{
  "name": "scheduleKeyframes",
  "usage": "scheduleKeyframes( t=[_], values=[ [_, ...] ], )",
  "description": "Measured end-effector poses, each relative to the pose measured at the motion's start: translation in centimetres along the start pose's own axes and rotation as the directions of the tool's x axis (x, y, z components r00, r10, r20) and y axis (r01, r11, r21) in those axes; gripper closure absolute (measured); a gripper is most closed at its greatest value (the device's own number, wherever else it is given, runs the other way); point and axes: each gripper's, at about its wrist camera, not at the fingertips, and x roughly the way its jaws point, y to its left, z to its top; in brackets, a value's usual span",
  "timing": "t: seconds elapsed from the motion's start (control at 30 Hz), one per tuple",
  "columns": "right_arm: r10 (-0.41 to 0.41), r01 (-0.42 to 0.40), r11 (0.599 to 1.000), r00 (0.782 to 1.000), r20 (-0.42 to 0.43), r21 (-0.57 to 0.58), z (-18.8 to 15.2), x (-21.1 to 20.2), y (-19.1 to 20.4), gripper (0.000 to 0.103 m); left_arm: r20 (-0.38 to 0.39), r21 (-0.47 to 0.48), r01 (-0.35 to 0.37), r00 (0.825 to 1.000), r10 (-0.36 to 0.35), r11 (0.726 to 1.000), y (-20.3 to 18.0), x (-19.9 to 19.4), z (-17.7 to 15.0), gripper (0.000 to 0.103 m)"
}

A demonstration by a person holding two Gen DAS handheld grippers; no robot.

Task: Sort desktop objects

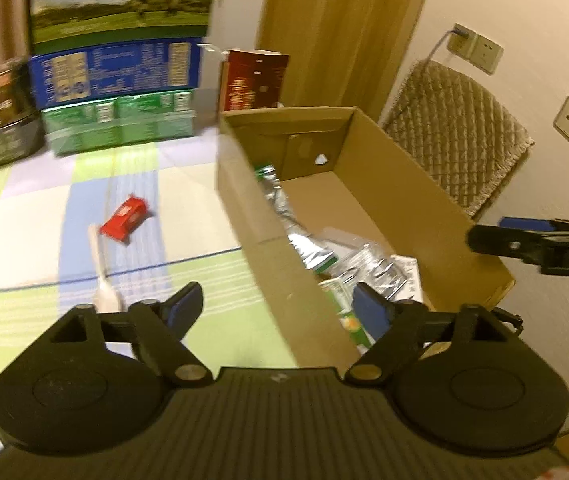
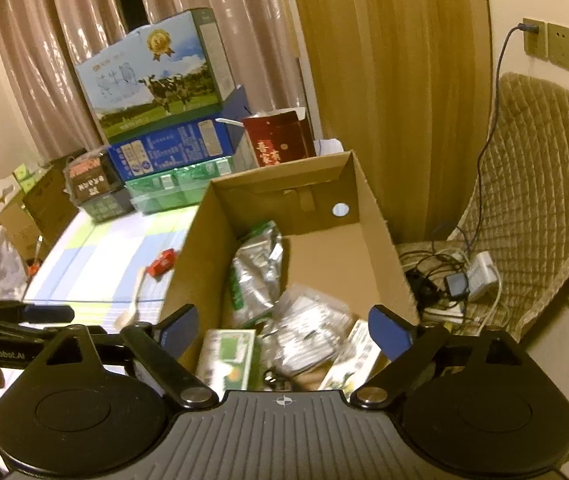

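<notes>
Where tongs gape, right tongs [image 1: 532, 240] marked "DAS", left tongs [image 2: 16, 320] "GenRobot.AI"

The cardboard box [image 2: 364, 216] is placed on the table [image 1: 36, 240], ahead of the right gripper's fingers [image 2: 388, 336] and ahead-right of the left gripper's fingers [image 1: 186, 306]. Inside the box, foil packets [image 2: 256, 272] are heaped against its left wall, and a small carton [image 2: 228, 356] is set nearest the right fingers. Left of the box, ahead of the left fingers, a small packet [image 1: 124, 220] is found on the table, with a spoon [image 1: 102, 272] just beside it, nearer the fingers. Behind these, stacked cartons [image 1: 116, 92] are ranged along the table's far edge. Right of the box, a cushioned chair [image 2: 532, 200] is seen, with chargers and cables [image 2: 456, 280] on its seat.
</notes>
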Motion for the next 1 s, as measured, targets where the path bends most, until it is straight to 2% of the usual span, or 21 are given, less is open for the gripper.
scheduleKeyframes(
  t=[0.27, 0.4, 0.77, 1.0],
  values=[
    [0.077, -0.078, 0.997, 0.995, 0.057, 0.007, -1.9, -2.9, 4.4, 0.008, 0.011, -0.051, -0.082, 0.996, 0.083, 0.995, 4.0, -3.9, -3.9, 0.011],
    [0.118, -0.117, 0.993, 0.991, 0.060, -0.014, -3.0, -3.3, 7.3, 0.007, 0.007, -0.095, -0.125, 0.992, 0.126, 0.988, 6.6, -5.7, -5.9, 0.011],
    [0.190, -0.185, 0.979, 0.981, 0.045, -0.085, -5.5, -1.5, 14.0, 0.007, 0.037, -0.172, -0.209, 0.975, 0.219, 0.963, 11.8, -9.9, -9.3, 0.011],
    [0.170, -0.159, 0.980, 0.982, 0.087, -0.120, -4.9, 0.5, 16.0, 0.007, 0.059, -0.199, -0.220, 0.970, 0.236, 0.955, 13.7, -9.8, -9.8, 0.011]
  ],
)
